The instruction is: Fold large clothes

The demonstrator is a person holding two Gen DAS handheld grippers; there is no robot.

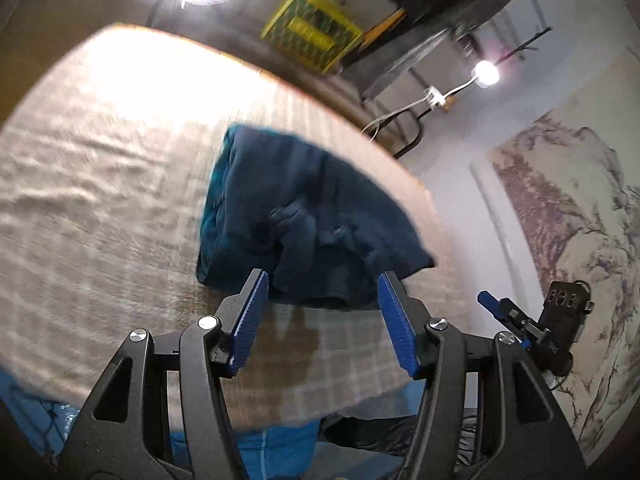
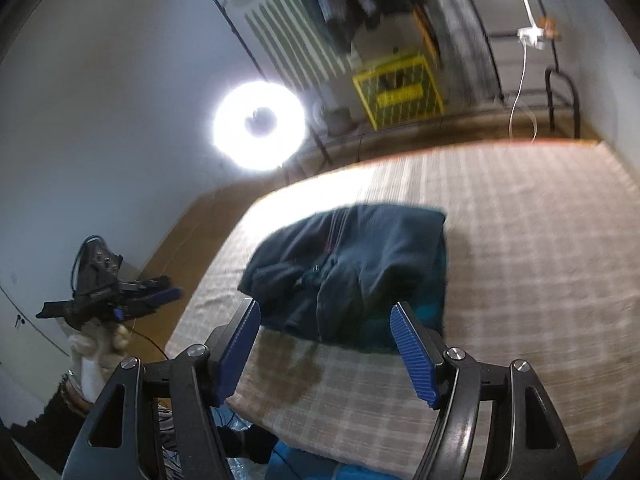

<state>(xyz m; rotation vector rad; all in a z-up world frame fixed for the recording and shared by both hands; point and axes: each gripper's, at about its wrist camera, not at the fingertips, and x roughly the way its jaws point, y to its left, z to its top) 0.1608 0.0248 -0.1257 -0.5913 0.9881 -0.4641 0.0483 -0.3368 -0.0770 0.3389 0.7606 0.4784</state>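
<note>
A dark blue garment (image 1: 316, 216) lies folded in a thick bundle on a beige checked bed cover (image 1: 100, 184), near the cover's right edge in the left wrist view. My left gripper (image 1: 323, 284) hovers just short of the bundle's near edge, open, with nothing between its blue pads. In the right wrist view the same garment (image 2: 352, 264) lies ahead of my right gripper (image 2: 326, 312), which is also open and empty above the cover (image 2: 520, 264). Each gripper shows in the other's view: the right gripper (image 1: 520, 316) at the right, the left gripper (image 2: 120, 296) at the left, held by a hand.
A dark stain (image 2: 300, 376) marks the cover in front of the garment. Beyond the bed stand a ring light (image 2: 258, 124), a yellow crate (image 2: 400, 88), a radiator (image 2: 292, 44) and hanging clothes. A small lamp (image 1: 485, 73) and a painted wall panel (image 1: 580, 240) are at the right.
</note>
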